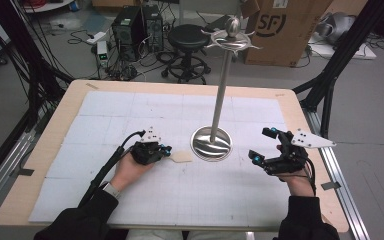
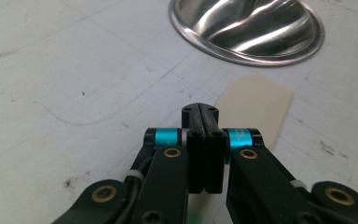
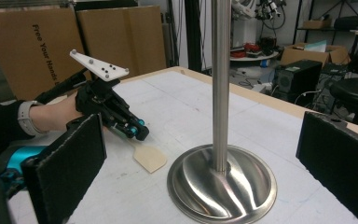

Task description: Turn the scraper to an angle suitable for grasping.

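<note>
- The person is sitting at the surface (image 1: 55, 145), which is wearing a white gridded mat, with one hand-held gripper in each hand.
- The left hand-held gripper (image 1: 166, 150) is lying low over the mat, left of centre; its jaws are pressing flat together with no gap showing in its own view (image 2: 200, 116).
- A thin beige card (image 1: 181, 156) with rounded corners is lying flat on the mat, and the closed tips are resting at or on its near edge (image 2: 256, 105). Whether the jaws are pinching the card, I cannot tell.
- A polished metal stand is rising from a round dished base (image 1: 211, 143) at mid-surface; its pole (image 1: 221, 92) is carrying a spiked collar and a ball on top.
- The card is sitting just beside the base, to its left, not touching it (image 3: 150, 157).
- The right hand-held gripper (image 1: 263, 146) is hovering on the right side, tilted, jaws spread wide apart and holding nothing; in its own view, the pole is standing between the two pads (image 3: 70, 163).
- A black stool (image 1: 187, 37) and a cardboard box (image 1: 285, 27) are standing beyond the far edge.
</note>
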